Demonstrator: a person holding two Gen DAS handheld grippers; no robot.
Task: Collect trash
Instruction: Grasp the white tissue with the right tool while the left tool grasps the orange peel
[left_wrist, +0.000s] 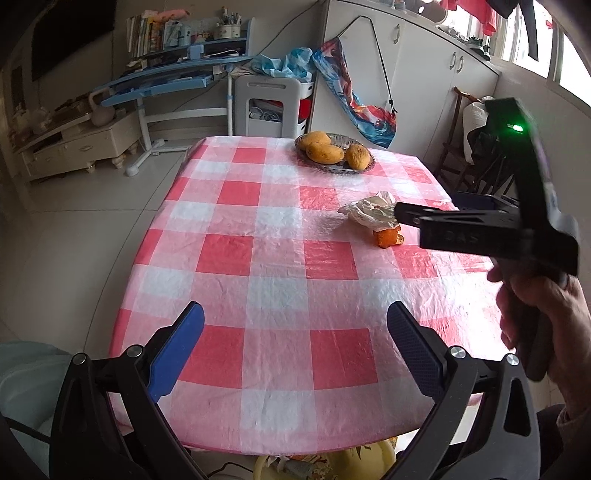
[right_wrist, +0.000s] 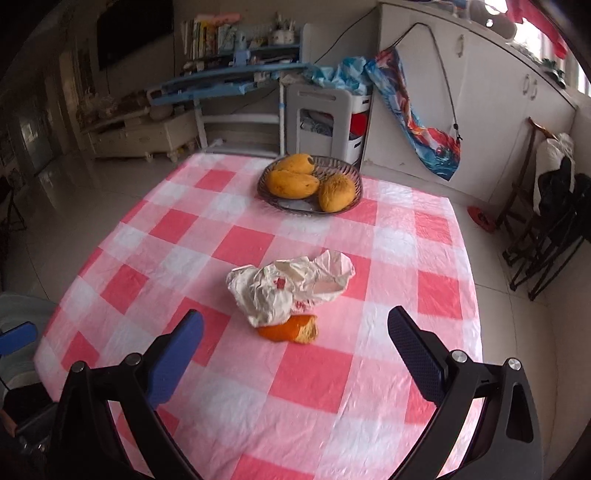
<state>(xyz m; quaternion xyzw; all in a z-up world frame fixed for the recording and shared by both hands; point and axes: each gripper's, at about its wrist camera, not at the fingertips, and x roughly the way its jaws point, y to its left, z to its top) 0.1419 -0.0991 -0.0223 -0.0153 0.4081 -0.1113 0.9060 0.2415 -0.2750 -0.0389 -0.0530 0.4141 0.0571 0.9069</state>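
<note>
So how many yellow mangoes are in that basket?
3. All sit in the basket at the table's far end: one at the back, one front left, one front right. Nothing seems hidden beneath them.

From the left wrist, the right gripper (left_wrist: 402, 216) covers the three o'clock side of the crumpled wrapper (left_wrist: 369, 212), and the wrapper hides part of the orange peel (left_wrist: 388, 238). At six o'clock the table edge cuts off a yellow bin (left_wrist: 369, 461). From the right wrist, the wrapper's red print (right_wrist: 280, 282) is too small to read.
</note>
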